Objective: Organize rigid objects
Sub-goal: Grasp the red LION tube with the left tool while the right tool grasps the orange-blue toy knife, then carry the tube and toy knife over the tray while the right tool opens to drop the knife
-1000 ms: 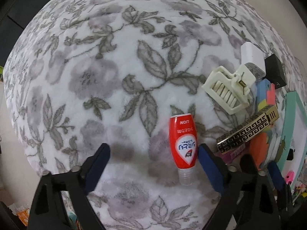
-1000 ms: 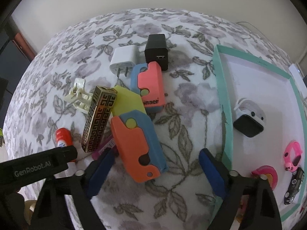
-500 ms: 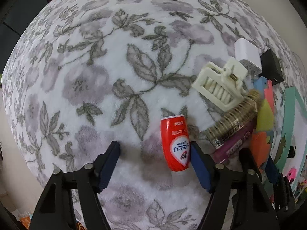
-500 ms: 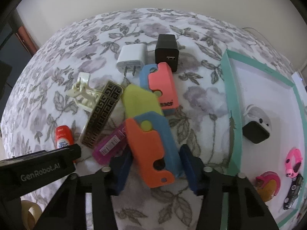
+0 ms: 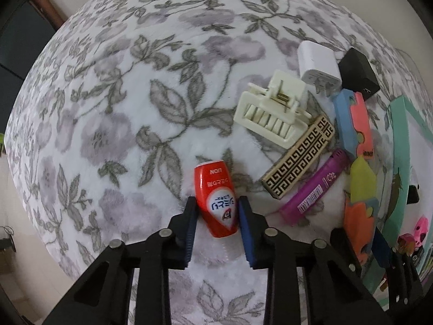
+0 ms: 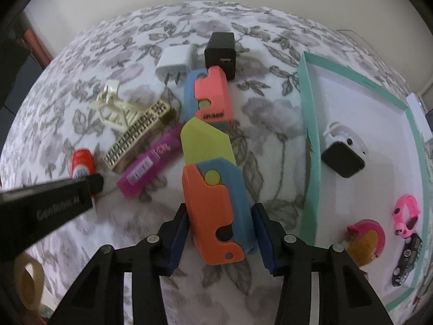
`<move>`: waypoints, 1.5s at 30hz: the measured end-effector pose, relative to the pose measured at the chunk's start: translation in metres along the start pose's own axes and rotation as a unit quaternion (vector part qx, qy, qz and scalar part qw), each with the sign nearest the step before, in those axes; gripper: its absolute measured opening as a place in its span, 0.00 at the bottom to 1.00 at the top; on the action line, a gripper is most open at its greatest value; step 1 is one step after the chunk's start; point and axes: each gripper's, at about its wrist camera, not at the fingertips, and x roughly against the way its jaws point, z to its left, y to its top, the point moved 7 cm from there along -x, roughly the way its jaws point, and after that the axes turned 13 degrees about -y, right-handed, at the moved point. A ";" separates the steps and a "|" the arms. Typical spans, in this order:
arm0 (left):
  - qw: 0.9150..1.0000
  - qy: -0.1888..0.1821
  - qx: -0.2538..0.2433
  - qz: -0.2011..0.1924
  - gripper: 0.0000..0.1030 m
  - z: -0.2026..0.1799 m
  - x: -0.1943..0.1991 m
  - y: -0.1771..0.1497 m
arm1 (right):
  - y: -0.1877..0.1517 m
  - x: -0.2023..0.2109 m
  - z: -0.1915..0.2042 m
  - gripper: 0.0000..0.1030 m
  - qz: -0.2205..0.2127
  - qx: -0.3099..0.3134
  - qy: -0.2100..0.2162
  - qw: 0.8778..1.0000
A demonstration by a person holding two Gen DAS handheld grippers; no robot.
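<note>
Closing left gripper (image 5: pixel 216 211) now pinches red bottle (image 5: pixel 216 197); right gripper (image 6: pixel 220 230), wide moments ago, clamps orange-blue toy (image 6: pixel 216 211) beside tray (image 6: pixel 307 149); both lift-ready.

The left tool (image 5: pixel 216 214) is moved across the flowered surface (image 5: pixel 113 124) until the red bottle (image 5: pixel 216 197), earlier at its right pad, is framed between both pads. Its jaws are being closed, with the pads now drawn up against the bottle's sides. The right tool (image 6: pixel 220 233), wide a second ago, is narrowed around the orange and blue toy knife (image 6: pixel 216 211). The gold patterned case (image 5: pixel 300 157) is tilted over against the cream hair clip (image 5: pixel 273 111), and a purple tube (image 5: pixel 314 187) is uncovered beside it.
</note>
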 end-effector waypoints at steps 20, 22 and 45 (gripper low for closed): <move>1.000 0.010 -0.010 -0.002 0.29 -0.009 0.001 -0.002 | -0.017 0.004 -0.002 0.47 0.015 0.018 -0.010 1.000; 1.000 0.010 -0.013 -0.002 0.29 -0.007 0.002 -0.002 | -0.017 0.004 -0.003 0.47 0.016 0.016 -0.007 1.000; 0.999 -0.035 -0.002 0.010 0.28 -0.009 0.005 -0.003 | -0.014 0.006 -0.007 0.45 0.022 -0.012 0.016 1.000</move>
